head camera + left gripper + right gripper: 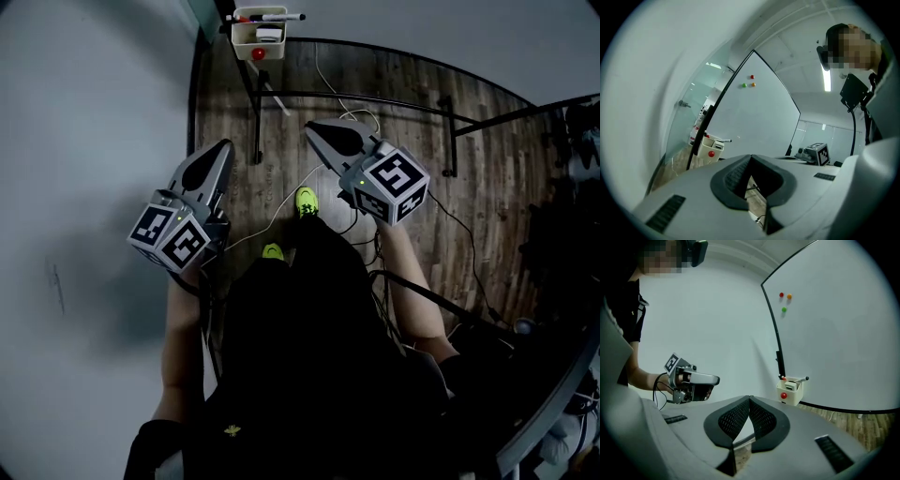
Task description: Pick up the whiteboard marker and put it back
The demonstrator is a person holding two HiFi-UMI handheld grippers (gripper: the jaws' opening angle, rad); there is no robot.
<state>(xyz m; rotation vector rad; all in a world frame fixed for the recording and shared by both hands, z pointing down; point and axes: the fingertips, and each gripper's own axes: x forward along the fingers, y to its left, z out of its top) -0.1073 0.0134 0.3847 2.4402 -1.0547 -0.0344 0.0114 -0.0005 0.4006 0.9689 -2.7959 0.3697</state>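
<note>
Head view: marker (272,17) lies flat across the top of the box (260,37), at the far edge of what I see. Its long axis runs side to side, square across my line of reach. My left tongs (221,152) and right tongs (317,133) both point ahead over the floor (403,122). They are well apart from the box and from each other. The box sits between the two lines they point along. I judge the right tip slightly the nearer, though there is little in it.

Left gripper view: the jaws are clenched tip to tip, with nothing between them. The box (710,151) hangs at the lower corner of the whiteboard (759,112), ahead and off to the left of the tips. The marker (723,140) lies on top of it, one end jutting past the rim.

Right gripper view: these jaws are pressed together too, and empty. Here the box (790,392) lies ahead and to the right of the tips. The marker (799,379) lies crosswise on it, one end sticking out to the right.

Coming in from the front, I would meet the marker broadside. Whichever tongs go in must first open, then close across the barrel.
</note>
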